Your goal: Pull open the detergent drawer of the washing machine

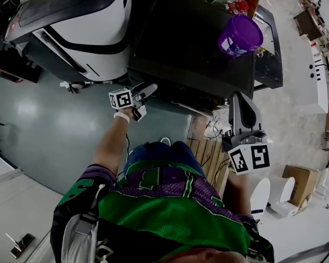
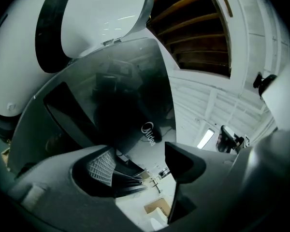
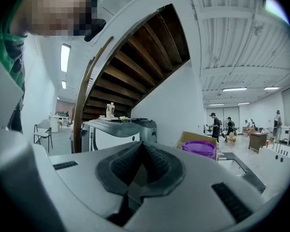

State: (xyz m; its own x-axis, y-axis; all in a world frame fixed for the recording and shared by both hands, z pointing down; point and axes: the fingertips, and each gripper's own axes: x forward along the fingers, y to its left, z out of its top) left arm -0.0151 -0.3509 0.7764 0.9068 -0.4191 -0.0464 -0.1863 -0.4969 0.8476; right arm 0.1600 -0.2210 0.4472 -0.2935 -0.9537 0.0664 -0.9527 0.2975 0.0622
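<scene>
Detergent drawer: no view picks it out plainly. It most likely sits in the upper front of the dark washing machine (image 1: 192, 43), just under the top edge, where the left hand-held gripper (image 1: 144, 93) points. In the left gripper view that hand-held gripper (image 2: 140, 167) has its jaws well apart, and a glossy dark panel with a brand logo (image 2: 149, 133) lies close ahead. A few dark ridged edges show low in the gap, but the ribbed pad (image 2: 100, 166) presses on nothing, so the gripper holds nothing. Whether those edges belong to the drawer front I cannot tell.

A white appliance (image 1: 88, 32) with a black band stands just beside the dark machine. A purple tub (image 1: 240, 35) rests on the machine's top, well apart from the left gripper.

The right hand-held gripper (image 1: 242, 98) hangs near the machine's right front corner. The right gripper view shows its jaws (image 3: 141, 151) closed together with nothing between them, and it seems to have no part in this step.

The step in hand looks like the reach, before any grasp. The next move calls for finding the drawer's lip or recess and setting the open jaws over it. They must close firmly, since the glossy face looks slippery. The pull should then come straight back toward the person, level with the drawer's slide.
</scene>
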